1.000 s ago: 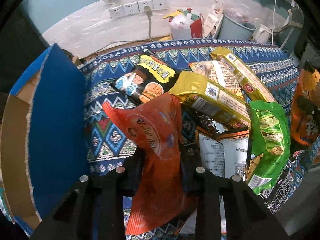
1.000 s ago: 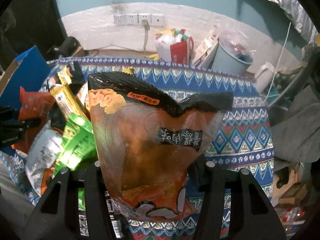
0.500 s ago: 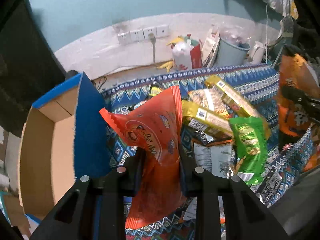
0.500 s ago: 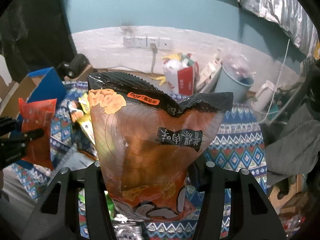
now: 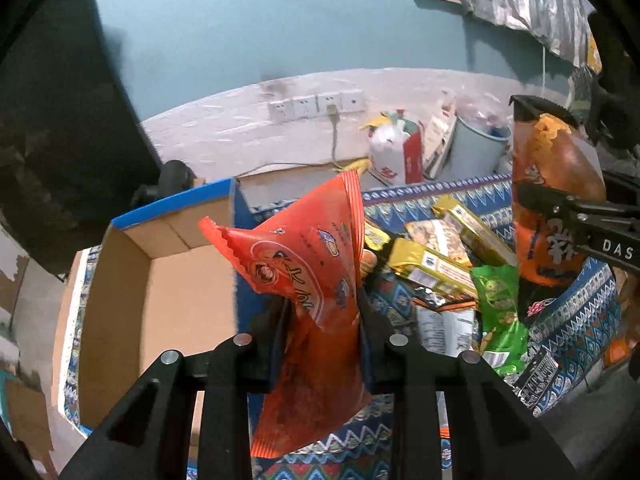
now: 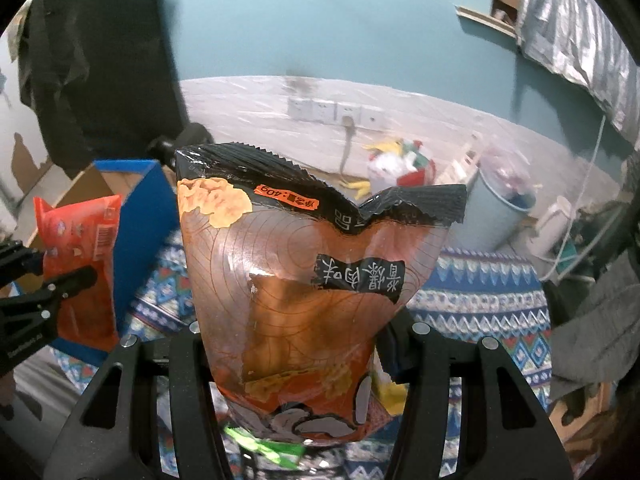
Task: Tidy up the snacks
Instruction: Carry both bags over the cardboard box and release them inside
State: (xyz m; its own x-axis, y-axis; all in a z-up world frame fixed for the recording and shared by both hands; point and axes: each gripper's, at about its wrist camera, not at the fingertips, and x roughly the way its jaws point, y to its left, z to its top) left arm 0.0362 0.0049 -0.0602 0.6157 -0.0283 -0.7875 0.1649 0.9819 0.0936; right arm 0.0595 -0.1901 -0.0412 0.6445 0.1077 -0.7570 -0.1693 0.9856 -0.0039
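the left gripper (image 5: 324,312) is closed tight on the waist of a red snack bag (image 5: 308,276), its fingers pinching the foil so the top fans out toward the centre of the left wrist frame and the bottom hangs below the jaws. the right gripper (image 6: 296,336) is likewise clamped on a big orange and black chip bag (image 6: 304,280), which stands upright and fills the middle of the right wrist frame.

judging from this, the step in hand is carrying: both bags are lifted clear of the pile and neither is yet put away. the open cardboard box (image 5: 160,280) with blue outer walls sits at the left of the left wrist frame, just beside the red bag, and looks empty as far as its inside shows. the next move likely calls for swinging the red bag left over the box rim, lowering it inside, then opening the fingers.

more snacks lie on the patterned cloth (image 5: 568,320) at centre right: yellow packets (image 5: 436,268) and a green bag (image 5: 500,308).
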